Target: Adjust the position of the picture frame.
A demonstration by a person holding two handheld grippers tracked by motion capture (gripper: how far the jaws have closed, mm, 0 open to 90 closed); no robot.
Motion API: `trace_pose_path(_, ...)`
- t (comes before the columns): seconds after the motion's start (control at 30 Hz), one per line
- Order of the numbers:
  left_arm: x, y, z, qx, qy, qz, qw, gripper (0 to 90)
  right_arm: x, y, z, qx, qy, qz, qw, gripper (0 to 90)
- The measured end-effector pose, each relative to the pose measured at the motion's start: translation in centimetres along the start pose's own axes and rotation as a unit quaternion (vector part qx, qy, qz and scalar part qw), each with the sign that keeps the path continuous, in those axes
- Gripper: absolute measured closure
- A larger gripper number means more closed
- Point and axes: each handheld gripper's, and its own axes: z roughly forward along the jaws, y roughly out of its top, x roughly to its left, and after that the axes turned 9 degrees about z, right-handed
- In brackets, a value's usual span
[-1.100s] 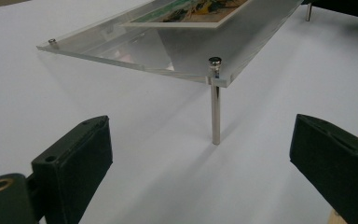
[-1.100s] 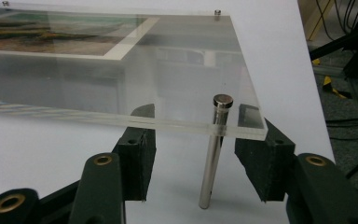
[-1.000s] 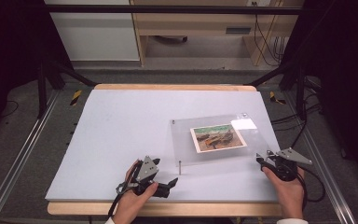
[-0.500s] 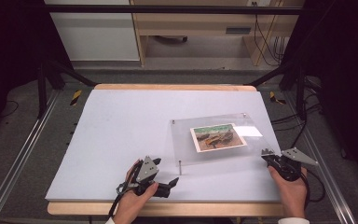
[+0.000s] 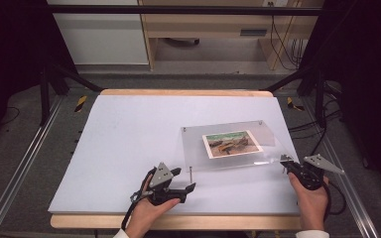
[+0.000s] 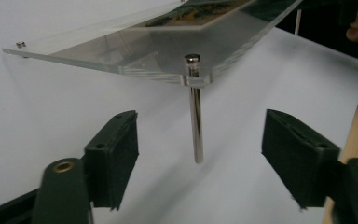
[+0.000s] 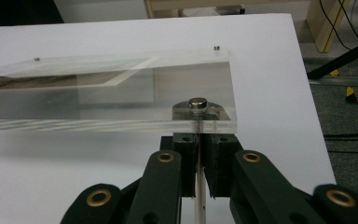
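Acrylic photo frame half dealt with: right gripper pinching one corner standoff pin, left gripper spread, just closing around other pin, ungrasped.

My clear acrylic frame holds a small landscape picture and sits tilted near the table's right front corner, its near edge raised on two thin metal pins, far edge low.
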Motion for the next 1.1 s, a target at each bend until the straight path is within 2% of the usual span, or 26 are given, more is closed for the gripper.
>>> trace_pose_path(0.13,0.5,0.1,0.7,-0.009,0.002,-0.021,0.9997,56.7,0.1,0.2,-0.1,-0.002,0.003,0.006,1.0,84.1)
trace_pose_path(0.3,0.7,-0.1,1.1,-0.016,-0.006,-0.034,0.9993,70.0,0.1,0.3,-0.2,-0.002,0.005,0.006,1.0,84.1)
trace_pose_path(0.33,0.8,-0.1,1.2,-0.022,-0.006,-0.039,0.999,72.7,0.1,0.3,-0.2,-0.001,0.005,0.006,1.0,84.1)
trace_pose_path(0.4,1.0,-0.1,1.4,-0.035,-0.021,-0.06,0.9974,77.8,0.1,0.2,-0.2,0.0,0.005,0.005,1.0,84.1)
trace_pose_path(0.47,0.9,0.0,1.5,-0.038,-0.024,-0.061,0.9971,82.8,0.1,0.2,-0.2,-0.002,0.006,0.006,1.0,84.1)
trace_pose_path(0.57,0.7,0.1,1.4,-0.044,-0.02,-0.07,0.9964,84.0,0.1,0.2,-0.2,0.001,0.006,0.004,1.0,84.2)
trace_pose_path(0.8,0.6,0.2,1.4,-0.037,-0.014,-0.065,0.9971,84.3,0.1,0.1,0.0,0.001,0.006,-0.003,1.0,80.9)
trace_pose_path(0.87,0.6,0.2,1.3,-0.036,-0.013,-0.065,0.9972,84.3,0.2,0.1,0.1,0.003,0.002,-0.01,0.9999,78.2)
trace_pose_path(0.9,0.6,0.2,1.3,-0.034,-0.013,-0.061,0.9974,84.3,0.3,0.1,0.1,0.001,-0.012,-0.016,0.9998,75.4)
trace_pose_path(0.97,0.6,0.2,1.3,-0.034,-0.013,-0.06,0.9976,84.3,0.2,0.1,0.1,-0.001,-0.015,-0.021,0.9997,76.6)
trace_pose_path(1.03,0.6,0.3,1.3,-0.034,-0.012,-0.059,0.9976,84.3,0.3,0.2,-0.1,-0.004,-0.007,-0.022,0.9997,84.6)
trace_pose_path(1.1,0.6,0.4,1.2,-0.032,-0.008,-0.053,0.9981,84.2,0.4,0.3,-0.1,-0.002,-0.008,-0.023,0.9997,84.9)
